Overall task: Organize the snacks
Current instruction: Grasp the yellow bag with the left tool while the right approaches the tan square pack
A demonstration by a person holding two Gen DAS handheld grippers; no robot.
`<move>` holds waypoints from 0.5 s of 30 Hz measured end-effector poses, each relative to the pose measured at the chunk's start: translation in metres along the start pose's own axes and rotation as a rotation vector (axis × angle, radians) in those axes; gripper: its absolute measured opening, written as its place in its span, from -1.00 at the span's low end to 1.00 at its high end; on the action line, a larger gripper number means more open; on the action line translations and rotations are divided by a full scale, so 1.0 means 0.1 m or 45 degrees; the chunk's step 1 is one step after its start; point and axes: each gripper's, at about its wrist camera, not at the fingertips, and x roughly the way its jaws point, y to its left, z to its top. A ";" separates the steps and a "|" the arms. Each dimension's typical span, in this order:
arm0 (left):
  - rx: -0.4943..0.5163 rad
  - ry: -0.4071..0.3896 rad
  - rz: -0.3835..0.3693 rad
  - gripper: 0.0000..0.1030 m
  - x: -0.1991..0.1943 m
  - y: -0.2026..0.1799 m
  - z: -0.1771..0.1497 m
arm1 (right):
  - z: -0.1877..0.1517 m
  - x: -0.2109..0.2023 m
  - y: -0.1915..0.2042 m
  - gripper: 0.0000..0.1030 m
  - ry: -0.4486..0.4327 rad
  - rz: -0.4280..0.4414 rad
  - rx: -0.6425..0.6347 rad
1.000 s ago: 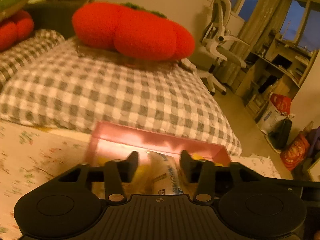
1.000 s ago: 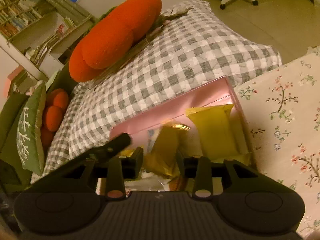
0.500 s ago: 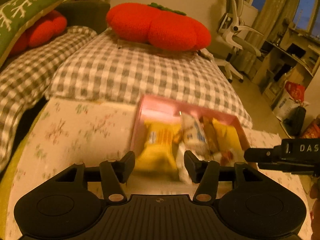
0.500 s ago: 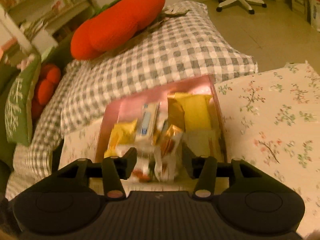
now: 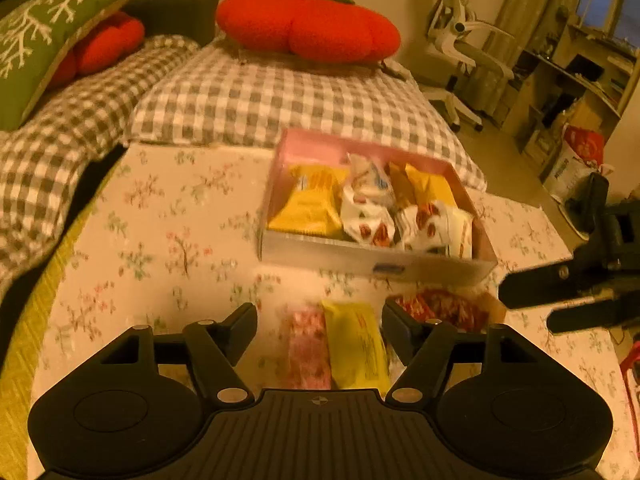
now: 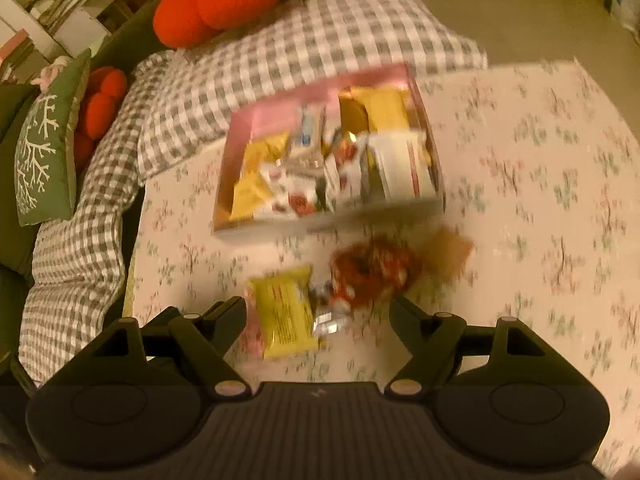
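Observation:
A pink box (image 5: 304, 146) (image 6: 276, 106) packed with yellow and white snack packets sits on the floral cloth. In front of it lie a yellow packet (image 5: 358, 344) (image 6: 286, 310), a pink packet (image 5: 308, 344) and a red packet (image 5: 436, 308) (image 6: 372, 270). My left gripper (image 5: 320, 326) hovers over the yellow and pink packets, its jaws opening with nothing gripped. My right gripper (image 6: 318, 320) hangs above the yellow and red packets, jaws also opening and empty. The right gripper (image 5: 576, 280) also shows at the right edge of the left wrist view.
A checked quilt (image 5: 256, 96) with a red tomato cushion (image 5: 308, 26) lies behind the box. A green cushion (image 5: 44, 40) is at the far left. A white office chair (image 5: 464, 44), shelves and bags (image 5: 576, 160) stand at the right.
Both grippers have pulled back and up from the pink box and their jaws have widened. The loose packets in front of the box have come into view.

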 end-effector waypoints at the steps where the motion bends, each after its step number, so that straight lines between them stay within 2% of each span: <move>1: -0.010 0.006 0.003 0.38 0.00 0.01 -0.03 | -0.03 0.01 -0.03 0.48 0.005 0.002 0.024; 4: -0.011 0.036 0.022 0.38 0.04 0.03 -0.10 | -0.09 0.10 -0.15 0.50 0.009 0.045 0.102; 7: -0.005 0.050 0.043 0.39 0.09 0.04 -0.16 | -0.08 0.20 -0.24 0.50 0.007 -0.028 0.108; 11: 0.014 0.064 0.059 0.39 0.17 -0.03 -0.22 | -0.09 0.25 -0.39 0.46 0.030 -0.019 0.129; 15: 0.032 0.082 0.055 0.39 0.28 -0.14 -0.26 | -0.10 0.25 -0.46 0.46 0.005 -0.070 0.103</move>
